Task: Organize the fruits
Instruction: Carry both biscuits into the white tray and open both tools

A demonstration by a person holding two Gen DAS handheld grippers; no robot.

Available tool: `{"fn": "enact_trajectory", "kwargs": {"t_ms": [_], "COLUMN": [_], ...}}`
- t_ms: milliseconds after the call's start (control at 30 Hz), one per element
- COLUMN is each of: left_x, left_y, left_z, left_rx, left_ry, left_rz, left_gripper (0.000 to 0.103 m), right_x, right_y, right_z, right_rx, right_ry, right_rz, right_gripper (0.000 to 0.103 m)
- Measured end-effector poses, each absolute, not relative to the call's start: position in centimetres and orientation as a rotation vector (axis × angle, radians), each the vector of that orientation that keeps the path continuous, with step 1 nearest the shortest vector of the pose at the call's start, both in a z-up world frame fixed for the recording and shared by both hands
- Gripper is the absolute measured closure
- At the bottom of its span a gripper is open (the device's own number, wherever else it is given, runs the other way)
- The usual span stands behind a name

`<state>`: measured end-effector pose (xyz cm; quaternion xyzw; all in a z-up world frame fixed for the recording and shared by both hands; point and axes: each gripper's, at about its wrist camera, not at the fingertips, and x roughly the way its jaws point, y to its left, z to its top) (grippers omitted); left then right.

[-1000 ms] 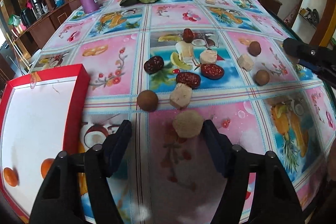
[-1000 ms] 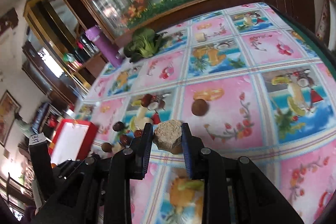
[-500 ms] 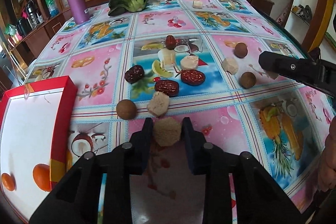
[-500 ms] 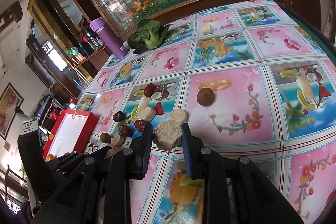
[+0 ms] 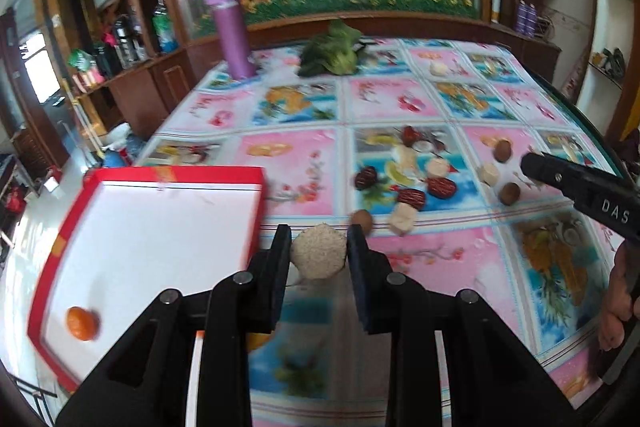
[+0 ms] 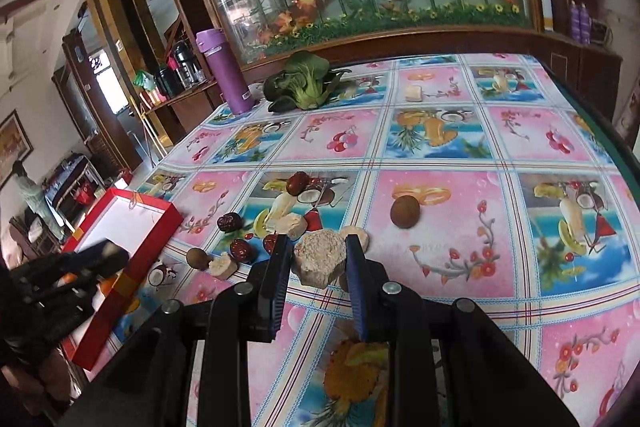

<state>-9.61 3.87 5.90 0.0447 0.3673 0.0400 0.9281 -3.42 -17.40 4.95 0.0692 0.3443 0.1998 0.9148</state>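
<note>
**A:** What sits in the red box?

**B:** One orange fruit, near its bottom left corner on the white lining. The rest of the lining is bare. The box lies at the left edge of the desk, on the fruit-print cloth.

**A:** And the left tongs?

**B:** Clamped on a pale, grainy hexagonal piece, held just right of the box's near corner and clear of the cloth, as far as the left wrist view shows.

**A:** The right tongs?

**B:** Also clamped, on a tan hexagonal chunk of the same rough kind, over the middle of the desk. From the left wrist view, the right tool shows as a black bar with a hand behind it.

**A:** What is loose on the cloth?

**B:** A cluster in the middle: dark red dates, pale chunks, and round brown fruits. One brown fruit lies apart to the right of the cluster; another sits near the box. None of these are in the box.

**A:** Anything at the far end?

**B:** A purple flask standing upright, a leafy green vegetable beside it, and one pale piece further right.
</note>
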Motion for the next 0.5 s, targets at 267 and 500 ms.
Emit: {"fn": "enact_trajectory", "kwargs": {"t_ms": [267,500], "left_x": [-11.5,-12.8], "left_y": [9.0,13.1], "left_z": [7.0,7.6], "left_rx": [0.077,0.059], "left_ry": [0.699,0.649], "left_rz": [0.236,0.354], "left_gripper": [0.073,0.072], "right_x": [-5.0,-6.4], "right_y": [-12.6,-4.1], "right_z": [6.0,7.0], "right_rx": [0.139,0.121], "right_ry": [0.699,0.692], "right_rz": [0.490,0.654], "right_gripper": [0.077,0.077]}}
